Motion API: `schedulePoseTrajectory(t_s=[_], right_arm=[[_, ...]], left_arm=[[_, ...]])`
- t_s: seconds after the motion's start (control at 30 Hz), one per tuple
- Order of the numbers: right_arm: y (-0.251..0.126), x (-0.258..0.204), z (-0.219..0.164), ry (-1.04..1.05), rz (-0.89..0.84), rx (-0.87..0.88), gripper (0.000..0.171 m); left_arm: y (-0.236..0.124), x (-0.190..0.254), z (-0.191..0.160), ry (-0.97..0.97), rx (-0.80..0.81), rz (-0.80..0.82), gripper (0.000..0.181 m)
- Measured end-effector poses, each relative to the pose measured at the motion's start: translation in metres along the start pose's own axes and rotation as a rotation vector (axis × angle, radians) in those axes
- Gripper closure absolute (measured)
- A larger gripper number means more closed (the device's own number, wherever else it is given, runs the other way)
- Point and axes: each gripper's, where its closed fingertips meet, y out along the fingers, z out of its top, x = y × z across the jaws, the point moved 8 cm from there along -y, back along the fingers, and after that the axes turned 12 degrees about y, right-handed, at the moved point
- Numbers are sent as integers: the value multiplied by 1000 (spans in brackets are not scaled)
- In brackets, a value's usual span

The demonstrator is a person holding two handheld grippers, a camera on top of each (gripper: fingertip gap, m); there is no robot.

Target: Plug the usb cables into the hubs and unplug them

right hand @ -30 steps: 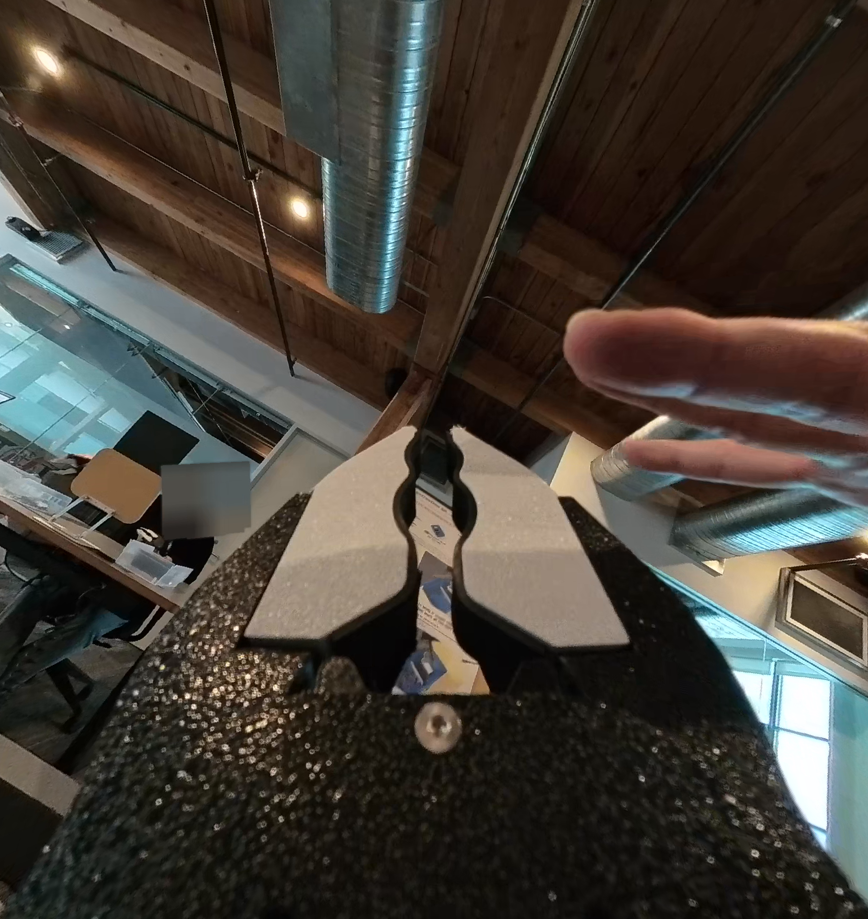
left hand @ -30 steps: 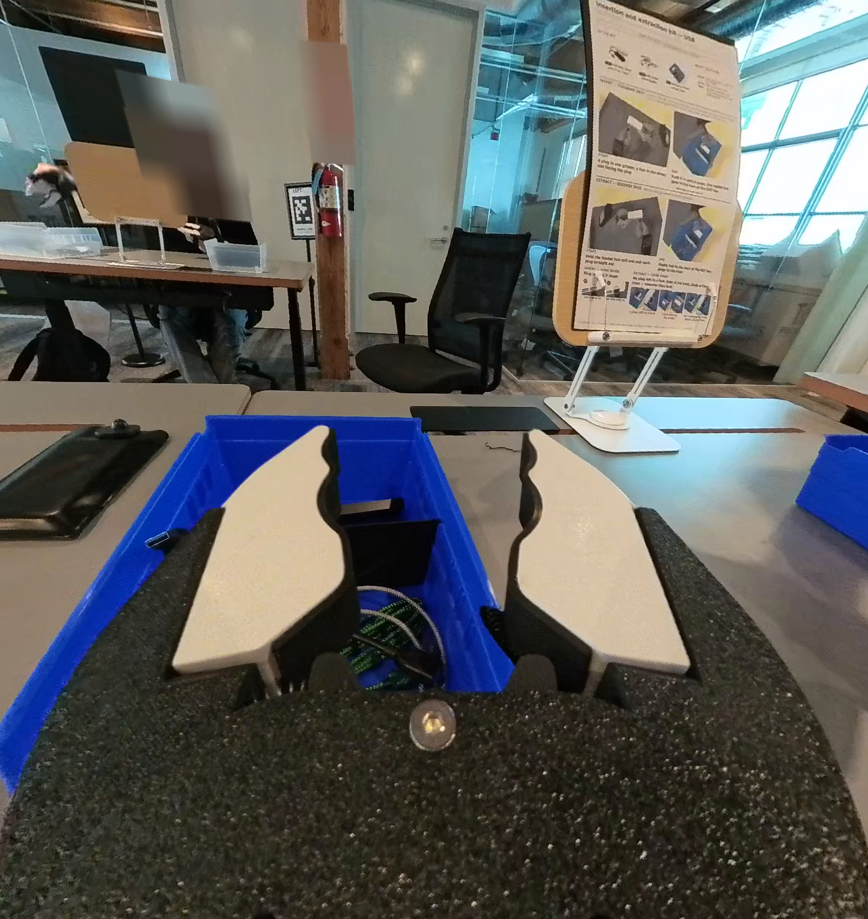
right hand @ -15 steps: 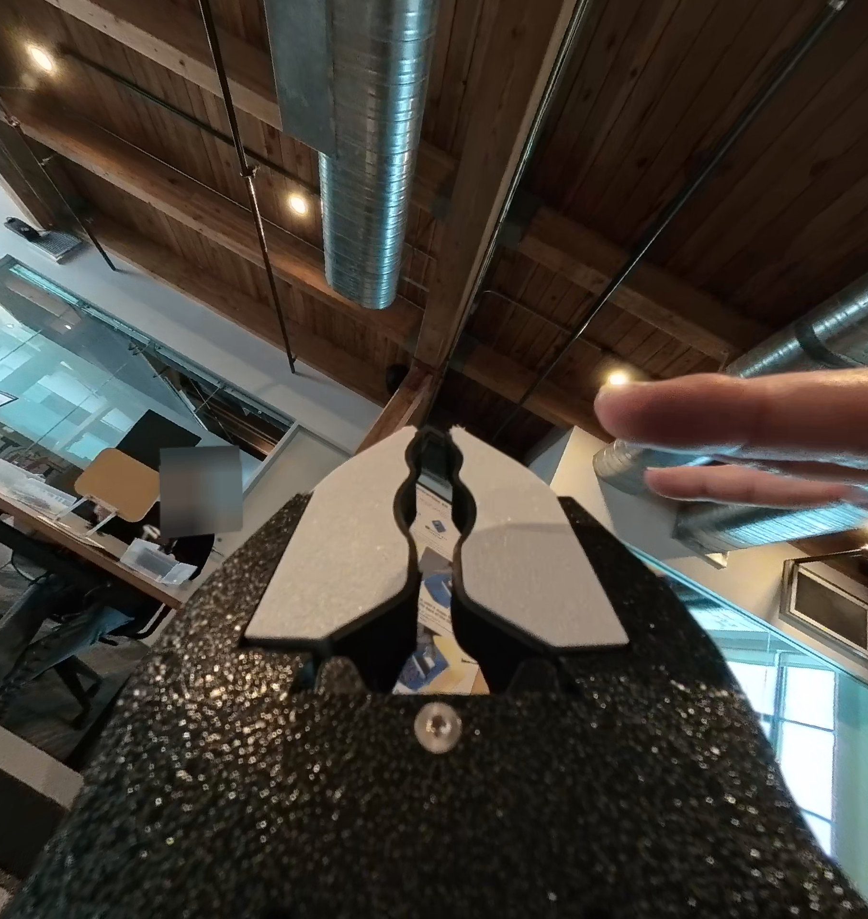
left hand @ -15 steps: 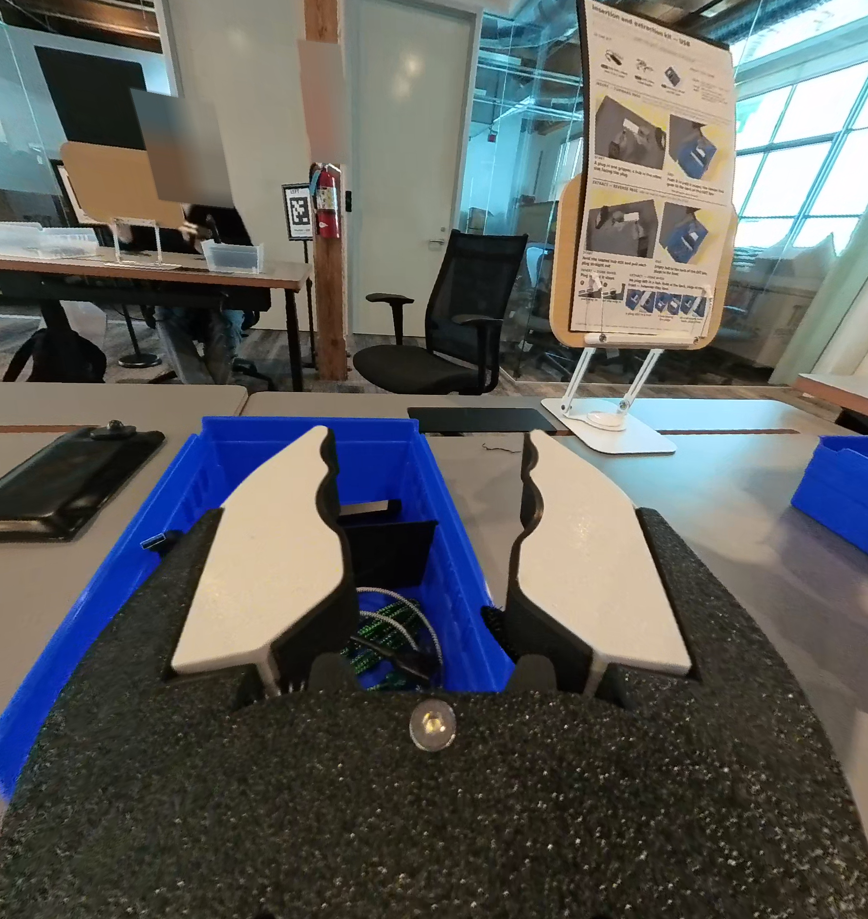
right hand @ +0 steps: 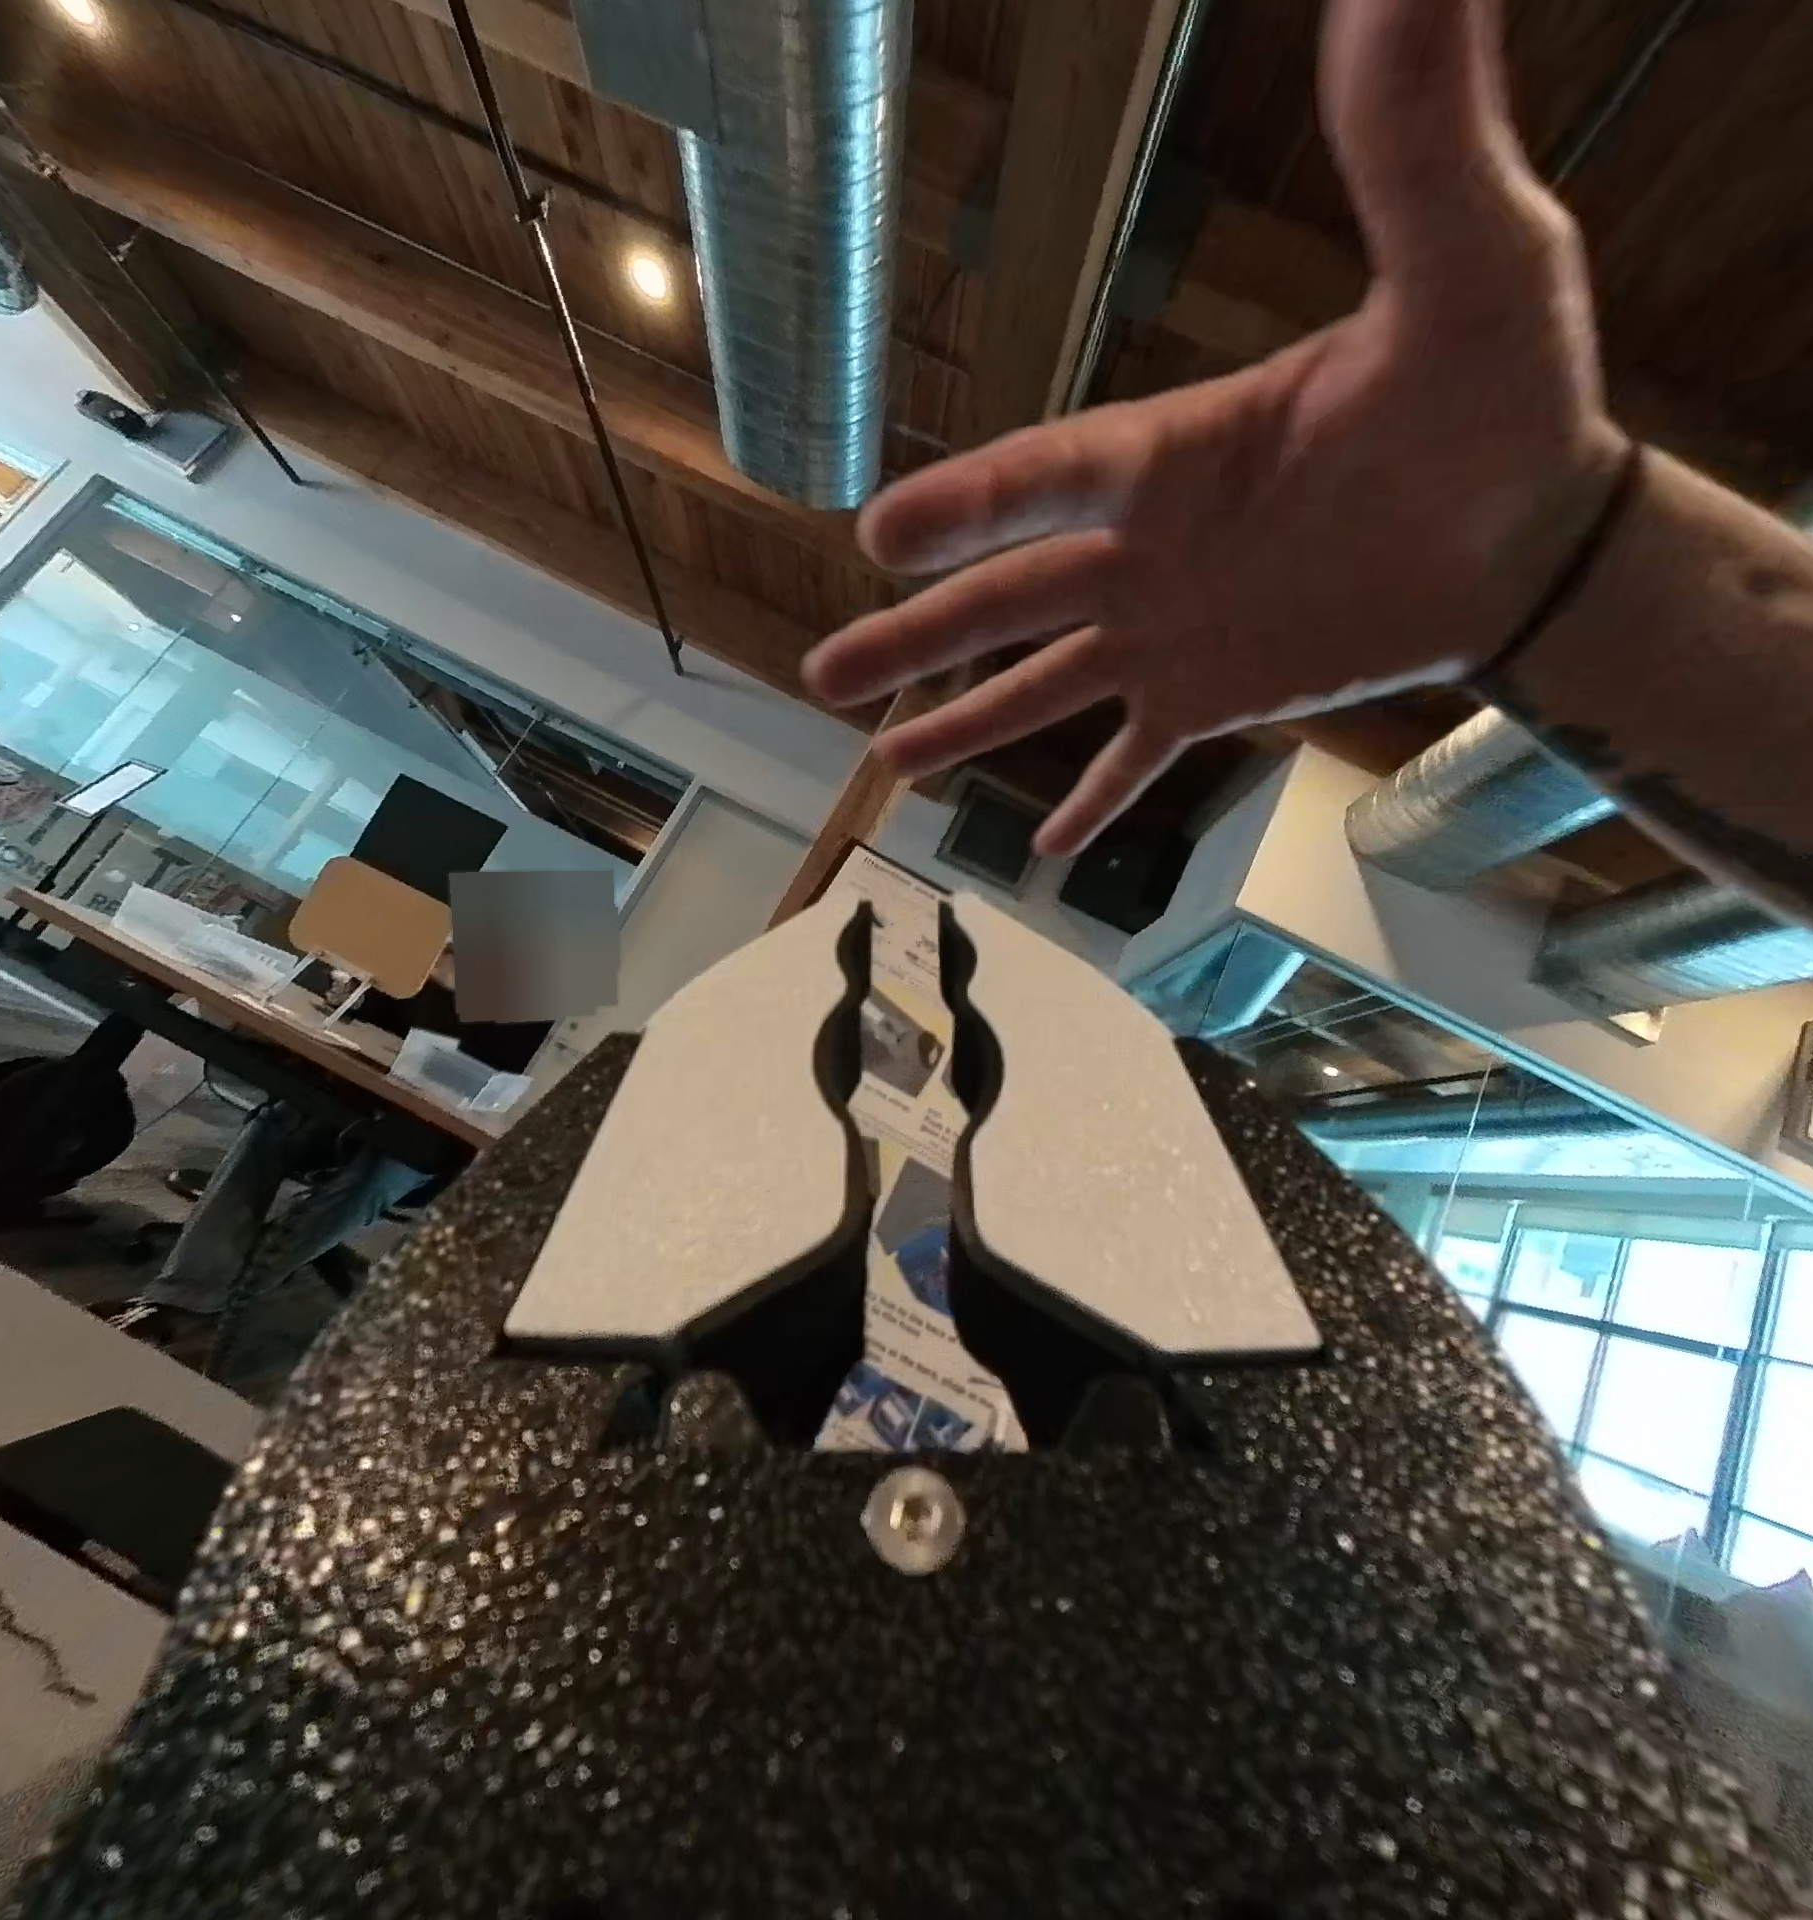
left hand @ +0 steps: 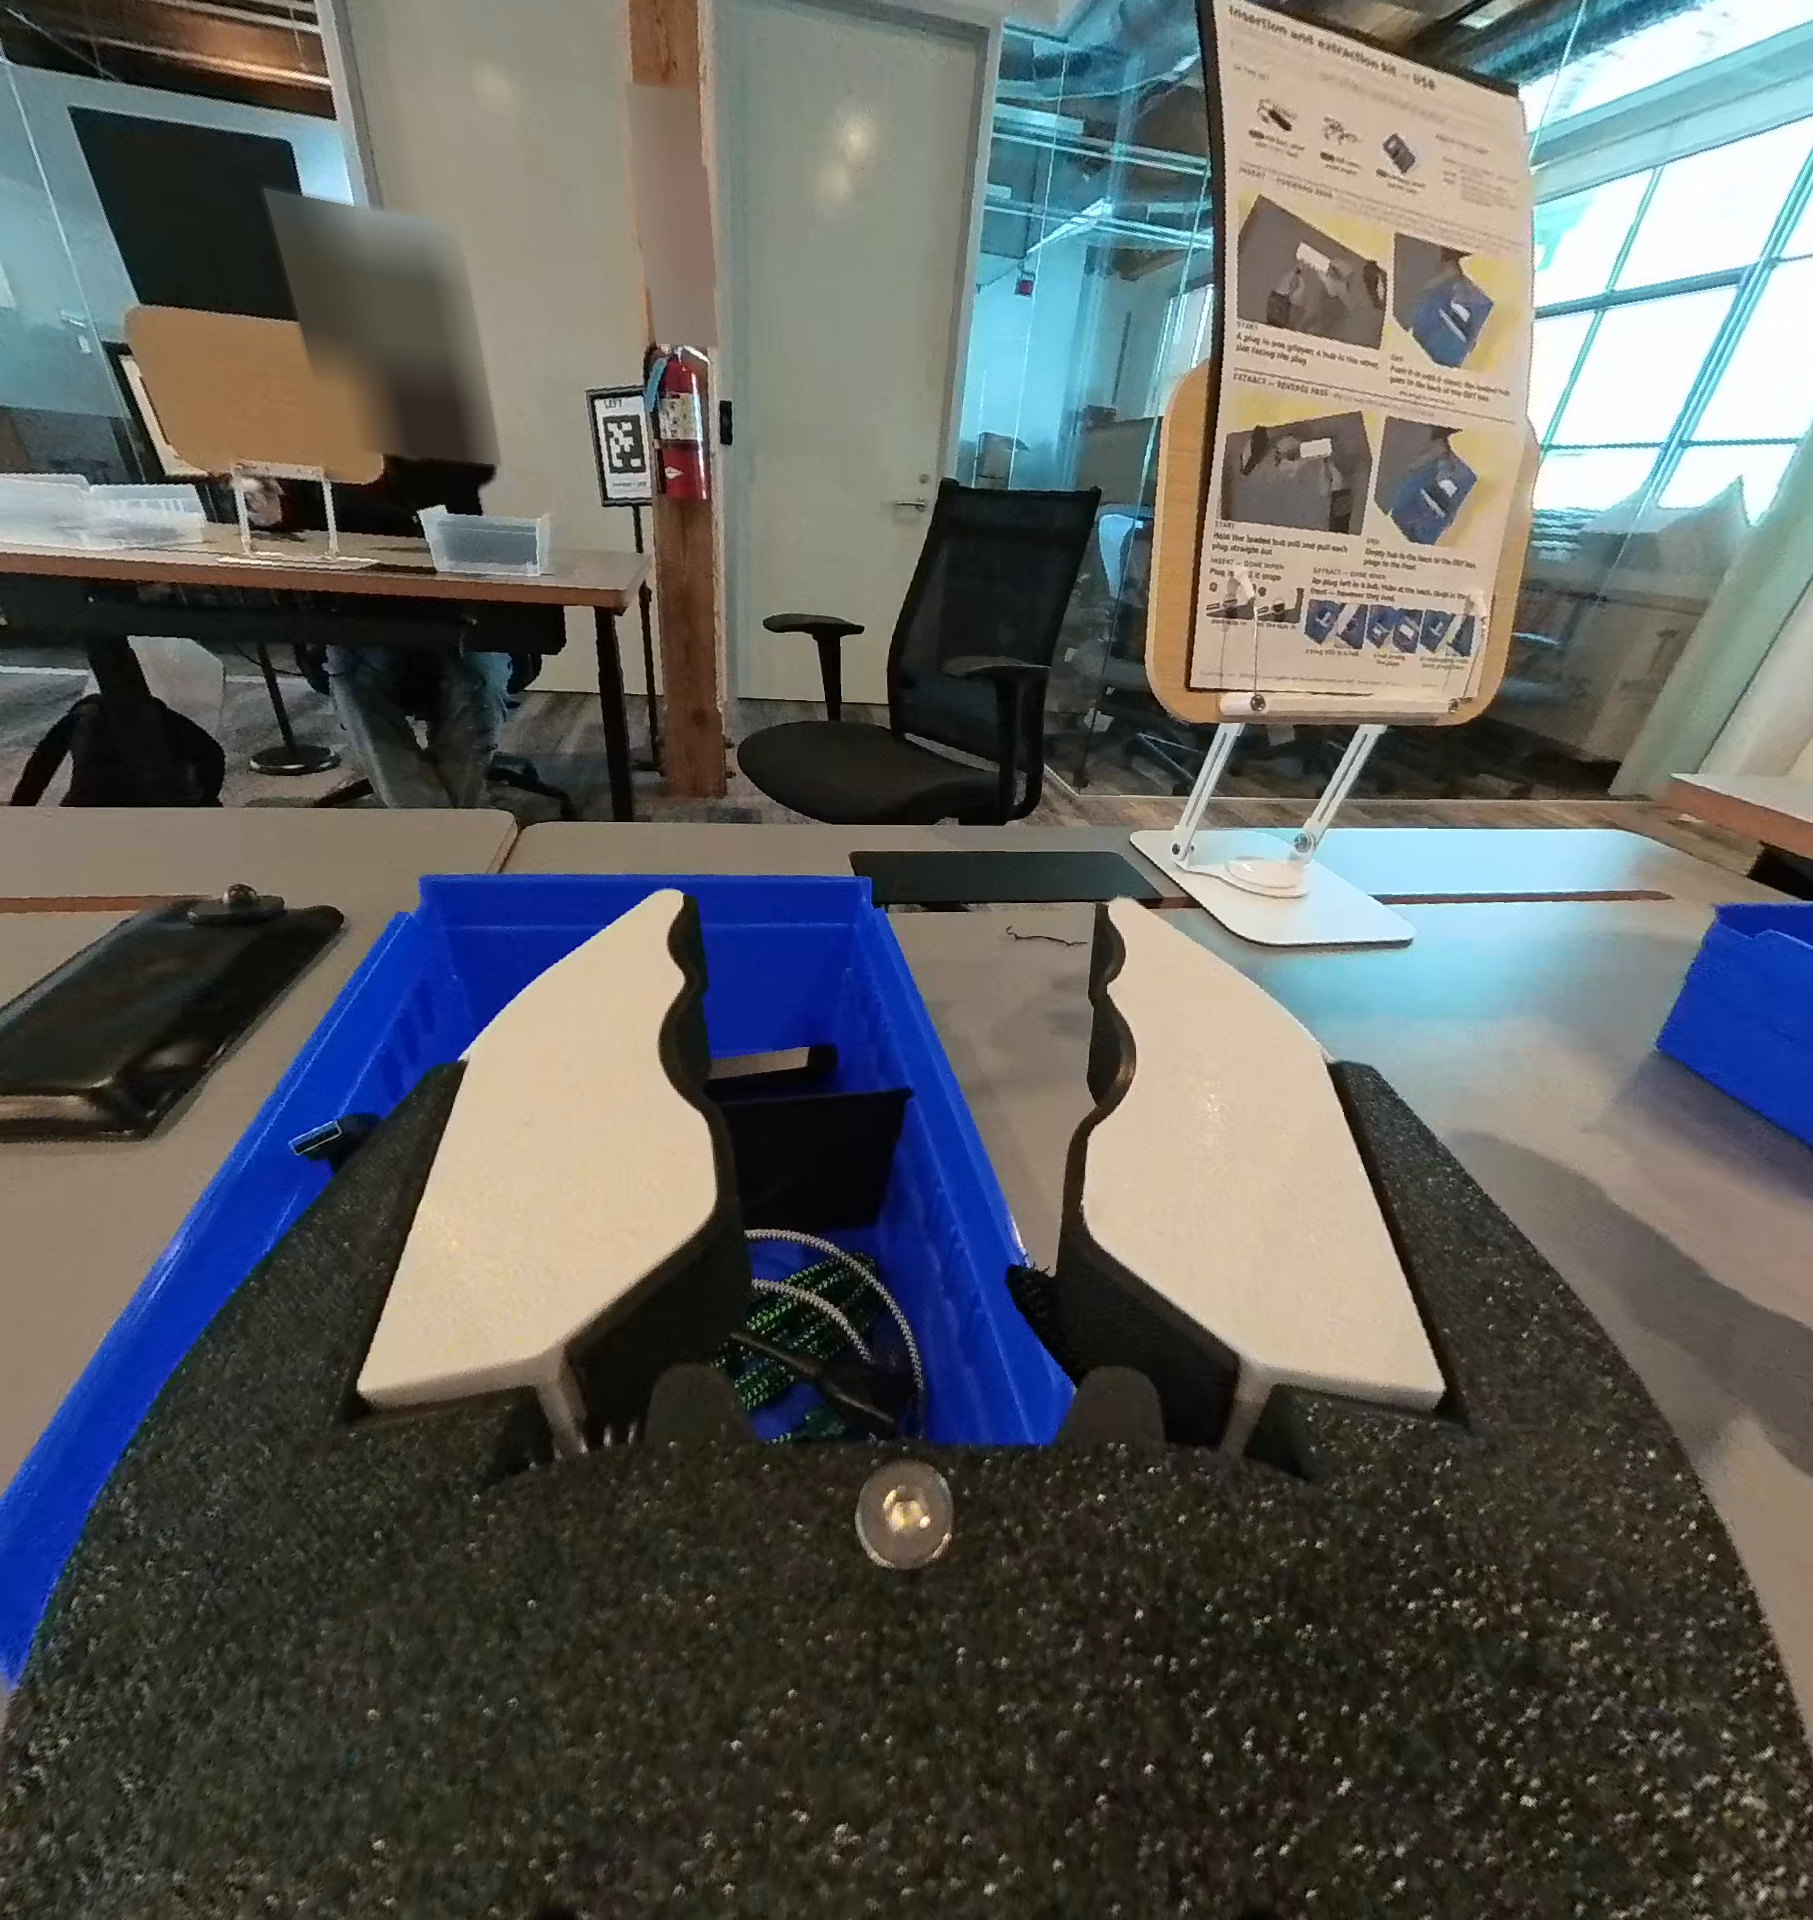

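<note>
My left gripper [left hand: 886, 914] sits low over the table with its two fingers spread wide and nothing between them. Right under it I've got one blue bin [left hand: 403, 1049], and inside I count at least two braided cables [left hand: 829, 1299], one green-and-black, one pale, coiled near a black hub [left hand: 808, 1143]; one USB plug [left hand: 325, 1138] pokes out at the bin's left wall. Further out: one black pad [left hand: 123, 1018] to the left, a second blue bin [left hand: 1775, 1018] at the right edge, and one instruction sheet on a white stand [left hand: 1349, 395] beyond. My right gripper [right hand: 904, 914] points up toward the ceiling, its two fingers a narrow gap apart, holding nothing. One bare hand [right hand: 1245, 582] hovers above it, fingers splayed, with one metal duct [right hand: 788, 249] overhead.
</note>
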Motion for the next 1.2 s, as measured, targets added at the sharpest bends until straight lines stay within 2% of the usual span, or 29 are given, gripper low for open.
schedulePoseTrajectory(t_s=[0.5,0.83,1.2], right_arm=[[12,14,-19,143,1,-231,157],[11,27,-29,205,-32,-290,155],[12,29,-32,213,-36,-313,154]], left_arm=[[0,-1,0,5,9,14,108],[-4,-2,3,22,38,45,109],[-11,-6,8,39,84,99,120]])
